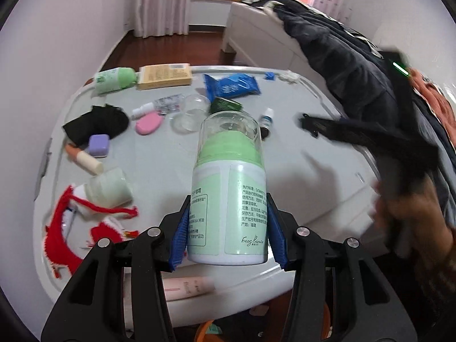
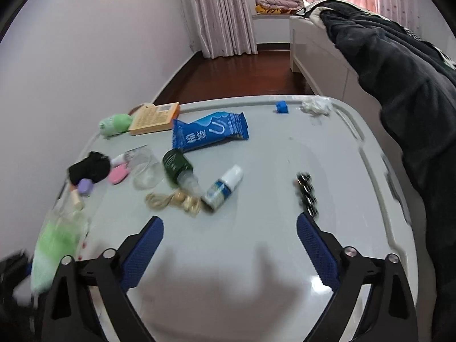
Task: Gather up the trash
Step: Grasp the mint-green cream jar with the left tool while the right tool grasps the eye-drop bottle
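My left gripper (image 1: 228, 228) is shut on a green and white lotion bottle (image 1: 229, 188) with a clear cap, held above the grey table (image 1: 159, 154). The bottle shows blurred at the left of the right wrist view (image 2: 57, 245). My right gripper (image 2: 229, 242) is open and empty above the table (image 2: 270, 256); it shows blurred in the left wrist view (image 1: 316, 126). On the table lie a blue wrapper (image 2: 209, 132), a dark green bottle (image 2: 178, 168), a small dropper bottle (image 2: 223, 186), a crumpled white tissue (image 2: 316, 105) and a blue cap (image 2: 281, 107).
A black cloth (image 1: 98, 124), pink case (image 1: 148, 122), purple box (image 1: 98, 144), yellow box (image 1: 164, 75), clear lid (image 1: 189, 114), red knit piece (image 1: 74, 228) and black clip (image 2: 306, 192) lie around. A bed with dark clothes (image 2: 399, 71) stands at the right.
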A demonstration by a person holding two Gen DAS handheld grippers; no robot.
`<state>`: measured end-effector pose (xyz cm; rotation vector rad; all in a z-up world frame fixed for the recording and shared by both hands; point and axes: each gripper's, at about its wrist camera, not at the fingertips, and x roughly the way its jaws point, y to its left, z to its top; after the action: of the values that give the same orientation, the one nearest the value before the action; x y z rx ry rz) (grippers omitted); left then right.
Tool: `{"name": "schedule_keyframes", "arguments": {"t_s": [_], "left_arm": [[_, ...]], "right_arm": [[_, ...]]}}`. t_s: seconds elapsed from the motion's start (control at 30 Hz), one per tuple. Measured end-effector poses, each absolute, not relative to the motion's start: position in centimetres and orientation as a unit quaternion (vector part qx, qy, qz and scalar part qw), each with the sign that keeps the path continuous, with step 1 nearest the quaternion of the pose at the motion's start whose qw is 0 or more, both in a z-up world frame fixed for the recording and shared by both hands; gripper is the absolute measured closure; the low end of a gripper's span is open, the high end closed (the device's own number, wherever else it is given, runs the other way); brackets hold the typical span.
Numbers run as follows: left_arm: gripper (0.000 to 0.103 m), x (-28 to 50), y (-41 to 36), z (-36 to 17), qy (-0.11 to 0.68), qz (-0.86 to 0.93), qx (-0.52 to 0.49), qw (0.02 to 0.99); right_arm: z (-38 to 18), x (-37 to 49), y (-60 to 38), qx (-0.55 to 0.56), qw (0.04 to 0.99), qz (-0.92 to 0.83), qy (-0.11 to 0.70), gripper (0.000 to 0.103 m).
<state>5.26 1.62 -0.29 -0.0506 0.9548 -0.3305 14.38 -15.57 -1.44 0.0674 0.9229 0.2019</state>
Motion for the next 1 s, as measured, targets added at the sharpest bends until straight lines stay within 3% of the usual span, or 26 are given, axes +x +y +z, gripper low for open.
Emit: {"name": "schedule_keyframes", "arguments": {"t_s": [0.1,0.3,0.37,0.4,0.47,0.53,1.0], "left_arm": [[0.056,5.2,1.0,-0.4,0.453,-0.171,-0.015,0.875],[0.056,4.9,0.2,-0.2,0.448,-0.193,-0.010,0.873],[0.056,4.9,0.2,0.0,0.446,-0.199,-0.011,0.872],[0.056,4.8,0.3,0.1,0.445,-0.201,-0.013,0.872],[0.056,4.9,0.3,0.1,0.446,-0.204,-0.015,0.872],[0.056,4.9,0.4,0.2,0.444,-0.206,-0.018,0.872],[0.058,4.7,0.2,-0.1,0.448,-0.213,-0.017,0.868]], "right_arm": [[-2.9,18.0,-14.1,0.014,0.880,0.093,0.465,0.034],[-5.4,22.1,-12.9,0.011,0.865,0.060,0.498,0.042],[-6.2,22.7,-12.5,0.000,0.859,0.053,0.510,0.051],[-6.6,22.9,-12.3,-0.007,0.853,0.053,0.518,0.062],[-7.3,22.8,-12.0,-0.017,0.846,0.055,0.530,0.066],[-7.3,22.2,-11.6,-0.051,0.847,0.052,0.526,0.078],[-5.6,17.6,-14.5,-0.030,0.853,0.071,0.517,0.080]]}}
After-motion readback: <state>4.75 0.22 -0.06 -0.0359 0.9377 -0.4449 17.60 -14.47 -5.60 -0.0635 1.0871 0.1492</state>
